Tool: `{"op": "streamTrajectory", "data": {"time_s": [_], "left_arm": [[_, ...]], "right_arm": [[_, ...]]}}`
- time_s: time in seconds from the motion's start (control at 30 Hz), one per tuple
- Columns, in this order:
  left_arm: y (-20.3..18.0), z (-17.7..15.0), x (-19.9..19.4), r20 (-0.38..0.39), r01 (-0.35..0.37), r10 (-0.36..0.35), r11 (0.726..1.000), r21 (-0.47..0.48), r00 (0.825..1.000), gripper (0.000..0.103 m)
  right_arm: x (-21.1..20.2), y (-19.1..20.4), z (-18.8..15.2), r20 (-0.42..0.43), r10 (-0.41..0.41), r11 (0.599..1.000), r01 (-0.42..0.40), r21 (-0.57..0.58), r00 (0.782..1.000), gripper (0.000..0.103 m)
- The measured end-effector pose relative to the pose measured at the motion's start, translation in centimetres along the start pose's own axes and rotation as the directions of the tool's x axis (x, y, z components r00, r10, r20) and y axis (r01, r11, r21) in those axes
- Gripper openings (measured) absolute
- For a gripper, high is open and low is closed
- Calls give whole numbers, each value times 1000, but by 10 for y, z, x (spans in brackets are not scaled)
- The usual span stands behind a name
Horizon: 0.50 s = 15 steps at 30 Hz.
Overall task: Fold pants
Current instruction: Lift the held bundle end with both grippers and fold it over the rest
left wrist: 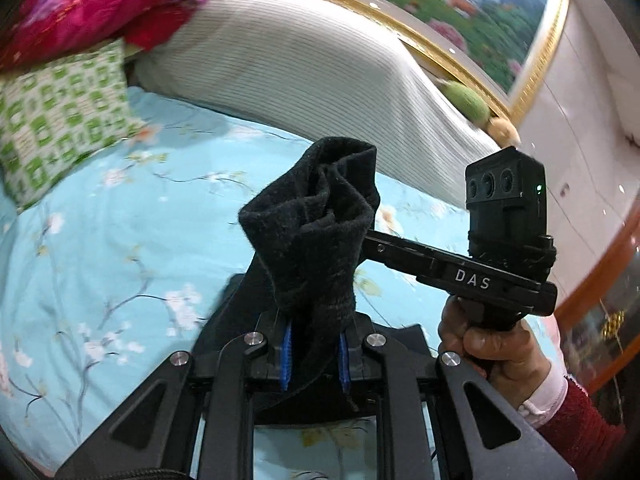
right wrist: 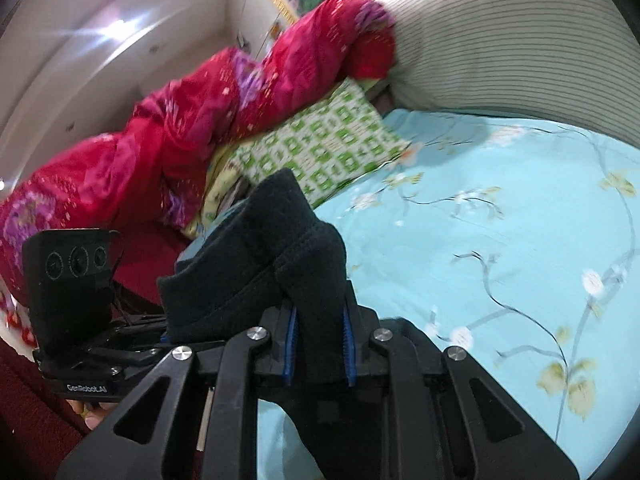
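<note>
White letters reading "DAS" run along the black body of the right gripper (left wrist: 370, 240), seen from the left wrist camera, and the other device's base, seen from the right wrist camera, carries small white writing that looks like "GenRobot.AI". The black pants (left wrist: 312, 232) are bunched between the blue pads of the left gripper (left wrist: 316, 354), whose fingers are clamped on the fabric; a thick fold stands up from the jaws, leaning slightly away from the camera, with more cloth hanging down below. The right gripper (right wrist: 319, 346) likewise has its fingers closed on a wad of the same pants (right wrist: 260, 264), the fabric rising from the pads and stretching off to the left toward the other device. The garment is held up above a bed covered in a light blue bedsheet (left wrist: 120, 208) printed with pale blossoms and thin branches. A green and white patterned pillow (right wrist: 324, 148), a crumpled red and pink floral quilt (right wrist: 168, 148) and a grey ribbed bolster (left wrist: 304, 64) lie at the bed's head, below a gold-framed landscape picture (left wrist: 472, 4) on a pale wall. A hand (left wrist: 492, 344) with a dark red sleeve grips the right device's handle.
</note>
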State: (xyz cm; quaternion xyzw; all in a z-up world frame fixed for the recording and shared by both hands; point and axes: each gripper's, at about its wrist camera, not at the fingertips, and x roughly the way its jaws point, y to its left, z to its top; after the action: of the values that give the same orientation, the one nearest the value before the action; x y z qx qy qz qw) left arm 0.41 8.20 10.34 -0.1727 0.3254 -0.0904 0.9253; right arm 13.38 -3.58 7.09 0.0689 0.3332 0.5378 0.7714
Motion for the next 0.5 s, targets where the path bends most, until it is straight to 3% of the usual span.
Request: {"op": "streamTrajectory", "data": {"time_s": [0.5], "left_arm": [[-92, -37, 66, -117, 49, -23, 973, 226, 993, 16]], "right_arm": [[-76, -66, -72, 171, -46, 983, 14, 182, 984, 20]]}}
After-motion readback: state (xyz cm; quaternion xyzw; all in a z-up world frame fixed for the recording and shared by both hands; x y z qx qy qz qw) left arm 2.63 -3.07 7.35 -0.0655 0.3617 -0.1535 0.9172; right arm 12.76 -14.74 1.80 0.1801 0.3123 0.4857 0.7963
